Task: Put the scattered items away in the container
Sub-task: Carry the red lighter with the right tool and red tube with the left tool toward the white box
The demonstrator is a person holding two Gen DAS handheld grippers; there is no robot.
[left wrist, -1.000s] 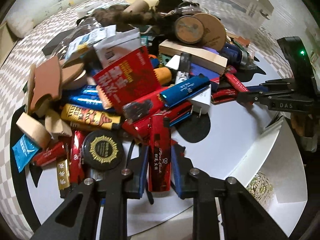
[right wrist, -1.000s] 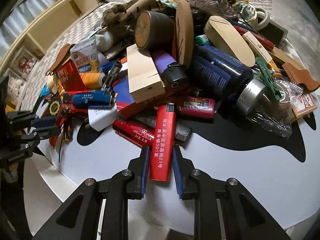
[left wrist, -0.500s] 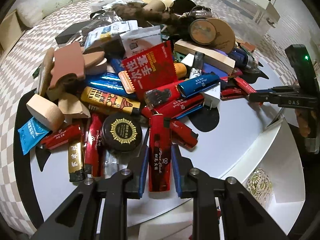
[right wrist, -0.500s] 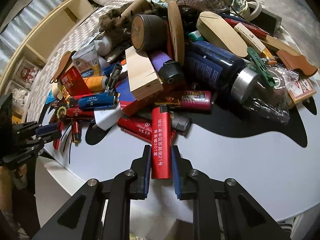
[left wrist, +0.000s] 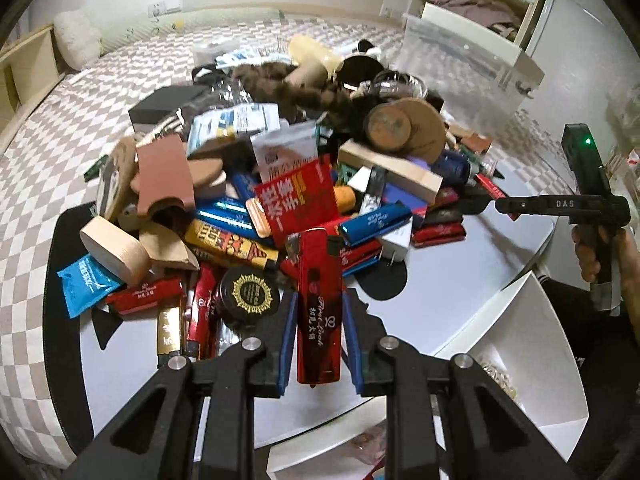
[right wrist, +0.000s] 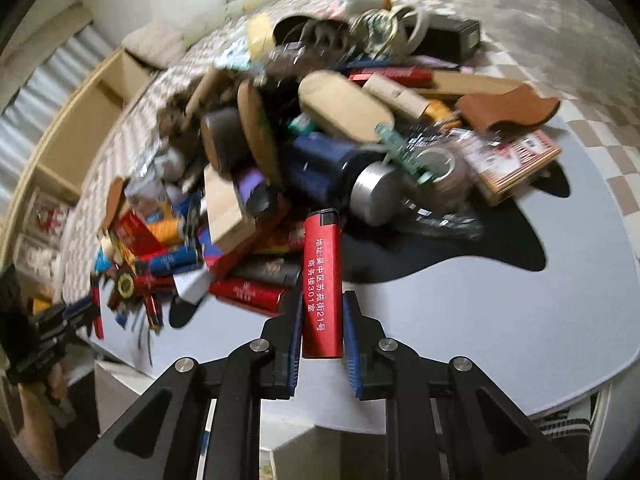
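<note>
Both your tongs have come up off the surface in the last second: left tongs clamped on a glossy red lighter, right tongs on a red lighter with white print, both at lower centre. Pile sits mid-frame; clear container upper right, so carry comes next.

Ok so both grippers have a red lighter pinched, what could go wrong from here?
1. The left gripper grips its glossy red lighter only along the lower half, so the lighter might twist or slip.
2. The right gripper holds its printed red lighter near the base too, and the right wrist view is motion-blurred, so a quick swing could fling it.
3. The pile is loosely stacked, so a low pass might knock things off.
</note>
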